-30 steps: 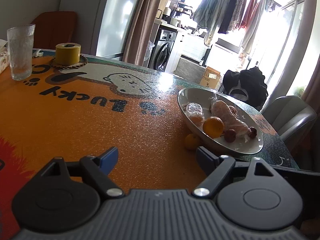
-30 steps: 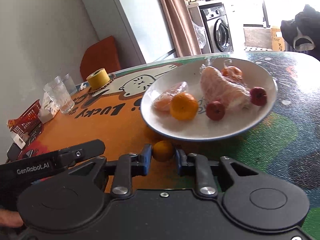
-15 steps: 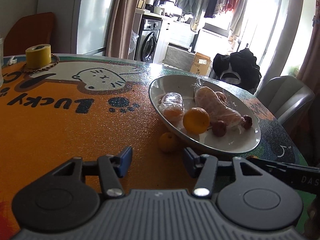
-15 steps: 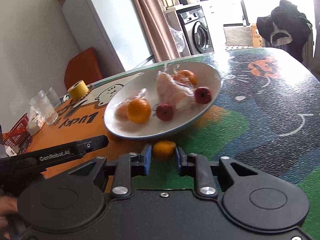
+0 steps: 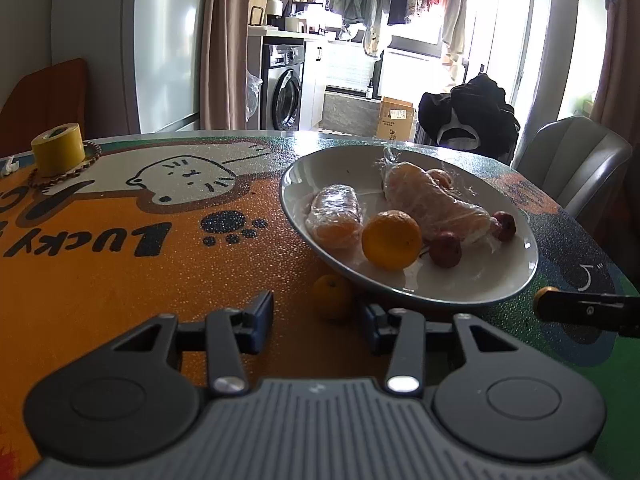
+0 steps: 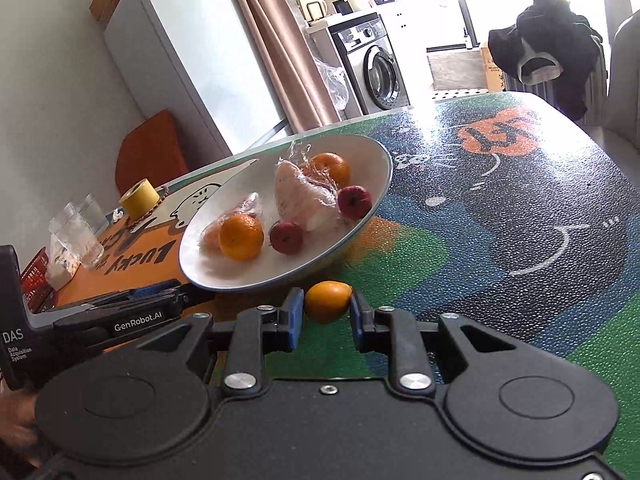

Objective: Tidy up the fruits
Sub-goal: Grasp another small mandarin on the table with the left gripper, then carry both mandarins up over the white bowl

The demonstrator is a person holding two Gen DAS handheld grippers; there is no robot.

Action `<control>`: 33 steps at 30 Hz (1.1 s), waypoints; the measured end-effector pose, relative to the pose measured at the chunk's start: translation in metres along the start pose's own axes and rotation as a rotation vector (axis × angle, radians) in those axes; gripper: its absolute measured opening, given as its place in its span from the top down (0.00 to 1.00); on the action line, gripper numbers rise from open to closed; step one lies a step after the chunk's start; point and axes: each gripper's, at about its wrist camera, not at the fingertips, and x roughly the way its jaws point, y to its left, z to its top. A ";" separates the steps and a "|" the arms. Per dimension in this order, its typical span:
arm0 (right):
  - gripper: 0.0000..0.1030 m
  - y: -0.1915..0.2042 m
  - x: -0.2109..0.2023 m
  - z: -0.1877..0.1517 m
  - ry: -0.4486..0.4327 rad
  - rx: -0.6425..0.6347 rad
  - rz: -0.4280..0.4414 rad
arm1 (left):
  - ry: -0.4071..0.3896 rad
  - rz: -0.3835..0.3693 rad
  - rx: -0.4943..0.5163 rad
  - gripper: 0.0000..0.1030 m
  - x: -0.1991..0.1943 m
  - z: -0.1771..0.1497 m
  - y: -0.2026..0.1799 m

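A grey plate [image 5: 484, 276] on the printed table holds an orange [image 5: 391, 240], two wrapped fruits [image 5: 434, 204] and two small red fruits [image 5: 445, 250]. A small orange [image 5: 332, 297] lies on the table against the plate's near rim. My left gripper [image 5: 316, 314] straddles it and its jaws are closing; the right pad is near it, and a gap shows at the left pad. My right gripper [image 6: 326, 308] is shut on another small orange [image 6: 328, 300], held just in front of the plate [image 6: 224, 276], low over the table.
A yellow tape roll [image 5: 58, 148] on a bead ring stands at the far left. Glasses [image 6: 76, 240] and a red basket [image 6: 36, 280] sit beyond it. A grey chair [image 5: 576, 168] stands past the table's right edge. A hand [image 6: 16, 412] holds the left gripper.
My left gripper has slid right toward the plate and its jaws have narrowed around the loose small orange. My right gripper has carried its orange rightward along the plate's front.
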 end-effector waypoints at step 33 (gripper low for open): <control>0.78 0.032 -0.016 0.031 -0.071 -0.078 0.033 | -0.116 -0.054 -0.011 0.79 -0.065 0.023 0.007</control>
